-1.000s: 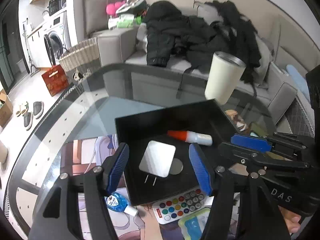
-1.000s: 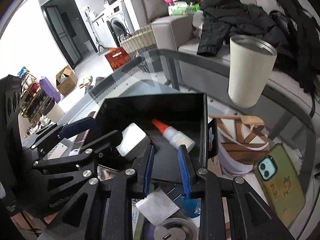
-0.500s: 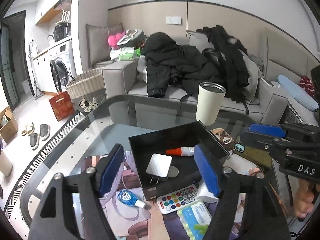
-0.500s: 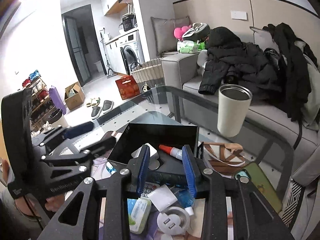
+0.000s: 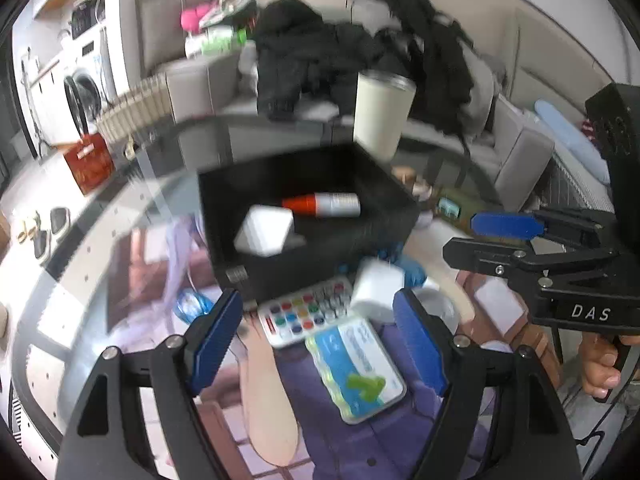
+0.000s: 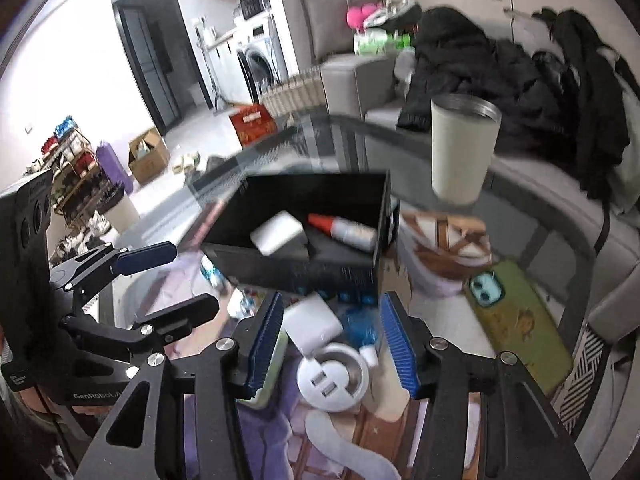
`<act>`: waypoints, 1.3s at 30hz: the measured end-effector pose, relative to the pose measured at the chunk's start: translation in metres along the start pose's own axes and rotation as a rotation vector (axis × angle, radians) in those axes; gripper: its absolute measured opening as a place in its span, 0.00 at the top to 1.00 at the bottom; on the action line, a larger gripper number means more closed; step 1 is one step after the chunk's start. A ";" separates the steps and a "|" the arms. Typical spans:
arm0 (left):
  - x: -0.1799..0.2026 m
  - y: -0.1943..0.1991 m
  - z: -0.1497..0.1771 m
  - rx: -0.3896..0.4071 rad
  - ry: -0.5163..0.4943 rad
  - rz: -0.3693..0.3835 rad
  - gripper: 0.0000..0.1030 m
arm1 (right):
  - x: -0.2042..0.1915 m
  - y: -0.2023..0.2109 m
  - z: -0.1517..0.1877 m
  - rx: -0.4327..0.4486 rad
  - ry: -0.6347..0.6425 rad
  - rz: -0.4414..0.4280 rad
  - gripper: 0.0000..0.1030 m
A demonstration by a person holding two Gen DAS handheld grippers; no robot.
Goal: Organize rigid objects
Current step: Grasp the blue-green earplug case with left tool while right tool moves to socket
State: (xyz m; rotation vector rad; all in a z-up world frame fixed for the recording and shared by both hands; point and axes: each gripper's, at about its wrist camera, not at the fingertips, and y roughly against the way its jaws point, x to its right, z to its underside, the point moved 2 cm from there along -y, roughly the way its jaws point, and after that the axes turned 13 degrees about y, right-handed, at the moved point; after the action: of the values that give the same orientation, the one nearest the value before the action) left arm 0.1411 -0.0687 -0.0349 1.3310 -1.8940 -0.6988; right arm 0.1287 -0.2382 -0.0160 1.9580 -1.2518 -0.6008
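One black box (image 5: 304,204) on worktop (image 6: 532,216), holding one white charger (image 5: 264,230), one red-capped tube (image 5: 322,205). Left gripper (image 5: 318,334), right gripper (image 6: 334,344) fingers just opening, parted, empty.

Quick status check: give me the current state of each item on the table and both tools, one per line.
Black box: open-topped, holding a charger and a glue tube.
Square charger: lying in the box.
Glue tube: on its side in the box.
Remote: flat on the table, outside the box.
Round plug: on the table, prongs up.
Tumbler: upright, no lid.
Phone: face down.
Left tool: open, empty.
Right tool: open, empty, jaws just widened.
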 end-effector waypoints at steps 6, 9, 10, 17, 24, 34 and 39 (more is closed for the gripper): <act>0.001 -0.031 0.018 -0.118 0.023 -0.016 0.24 | 0.002 -0.030 0.023 -0.103 0.002 -0.013 0.50; 0.006 -0.043 0.025 -0.159 0.016 -0.024 0.24 | 0.002 -0.042 0.030 -0.143 -0.004 -0.033 0.50; 0.007 -0.046 0.027 -0.165 0.015 -0.029 0.24 | 0.002 -0.046 0.033 -0.159 -0.006 -0.042 0.50; 0.014 -0.058 0.034 -0.188 0.012 -0.036 0.24 | 0.006 -0.058 0.042 -0.189 -0.020 -0.049 0.50; 0.015 -0.061 0.040 -0.226 -0.008 -0.039 0.24 | 0.013 -0.055 0.037 -0.180 -0.046 -0.063 0.49; 0.007 -0.055 0.046 -0.212 -0.002 -0.053 0.42 | 0.010 -0.058 0.039 -0.181 -0.035 -0.060 0.44; -0.003 -0.048 0.052 -0.209 -0.003 -0.053 0.42 | 0.003 -0.066 0.044 -0.205 -0.020 -0.068 0.44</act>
State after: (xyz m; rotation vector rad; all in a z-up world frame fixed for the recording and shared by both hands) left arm 0.1276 -0.0802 -0.1033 1.2505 -1.7400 -0.8997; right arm 0.1362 -0.2374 -0.0951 1.8332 -1.0929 -0.7538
